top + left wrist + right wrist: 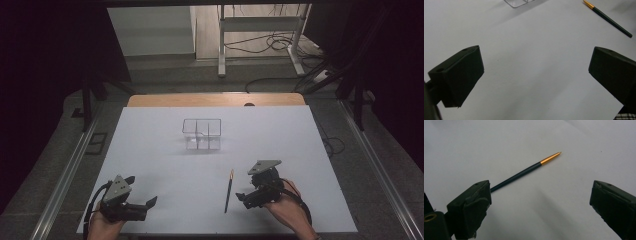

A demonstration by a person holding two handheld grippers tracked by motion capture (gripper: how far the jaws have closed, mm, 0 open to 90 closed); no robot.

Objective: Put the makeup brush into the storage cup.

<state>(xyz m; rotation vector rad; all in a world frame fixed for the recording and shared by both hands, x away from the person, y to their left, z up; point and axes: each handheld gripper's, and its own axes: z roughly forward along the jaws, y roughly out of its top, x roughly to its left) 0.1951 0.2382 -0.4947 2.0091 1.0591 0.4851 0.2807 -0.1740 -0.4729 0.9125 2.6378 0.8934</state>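
Note:
A slim black pen with a gold tip (229, 191) lies on the white table (165, 165), its gold tip toward the far side. My right gripper (245, 186) stands open just right of the pen, jaws turned toward it. In the right gripper view the pen (524, 171) runs out from behind the left jaw, and the right gripper (540, 187) holds nothing. At the near left my left gripper (141, 190) is open and empty. The left gripper view has the left gripper (536, 60) wide apart over bare table, with the pen (607, 18) at the upper right.
A clear plastic box with compartments (201, 134) stands mid-table beyond both grippers; its corner (519, 2) peeks in at the top of the left gripper view. A wooden table edge (215, 99) lies behind the white sheet. Cables and a metal frame (260, 30) are on the floor beyond.

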